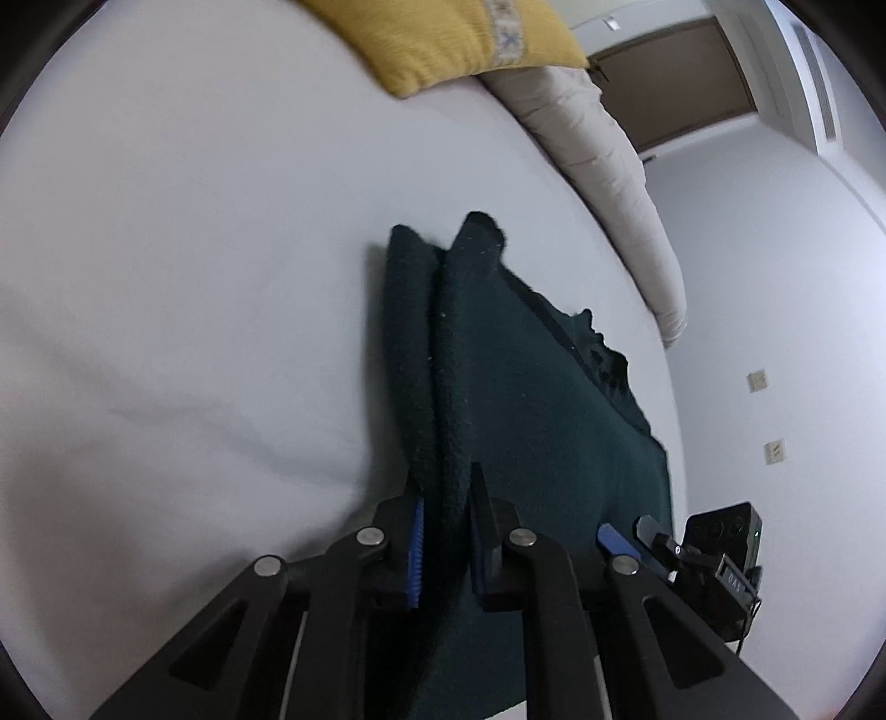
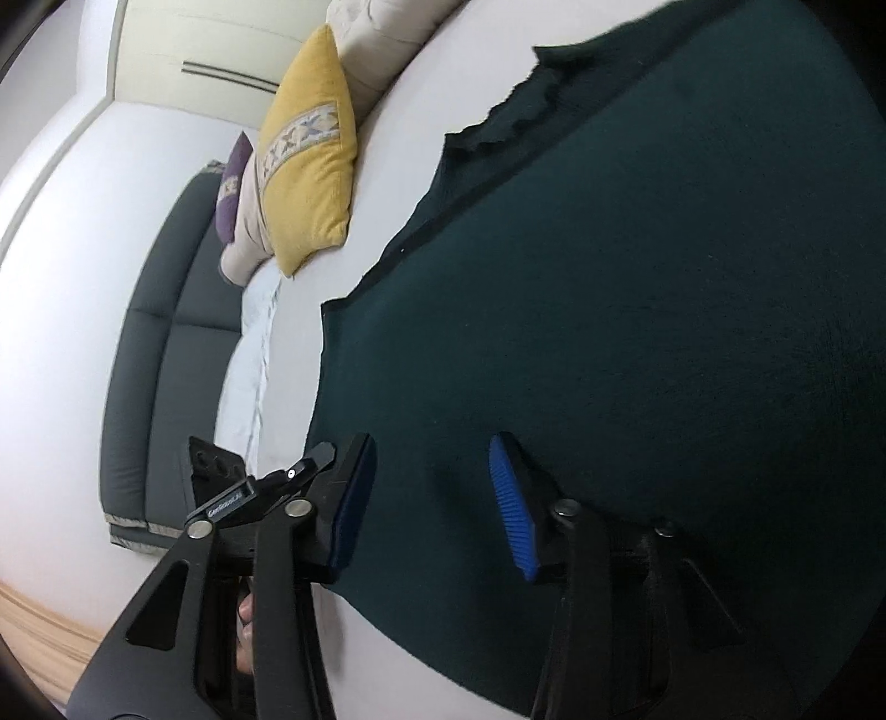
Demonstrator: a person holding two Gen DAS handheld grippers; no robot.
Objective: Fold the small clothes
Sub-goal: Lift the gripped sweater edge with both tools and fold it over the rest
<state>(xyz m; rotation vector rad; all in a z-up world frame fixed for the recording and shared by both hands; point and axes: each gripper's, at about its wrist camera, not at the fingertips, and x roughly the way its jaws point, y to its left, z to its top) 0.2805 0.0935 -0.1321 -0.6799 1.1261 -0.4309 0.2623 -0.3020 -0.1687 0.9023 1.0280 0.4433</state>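
From my L cam, the white bed sheet fills the left side, w/ a yellow pillow at the far edge and a beige duvet roll running down the far right. Center: my left gripper is pinched tight on a doubled edge of the dark green garment, two layers of the fleece-like fabric squeezed btwn the blue pads. I reckon I'm gripping both layers so the fold line stays aligned while the rest drapes right across the bed. Near the right of that view the other tool's tip shows just beside the cloth. In the R cam, going left to right: grey headboard, purple cushion, then the yellow pillow again, then the garment spread flat over the sheet, covering most of the right half. My right gripper has its fingers wide apart, hovering over the near edge of the garment, holding nothing; whether the pads touch the fabric I can't tell. Prob. lining up to pinch that edge next, so both ends lift together and the fold doesn't skew.
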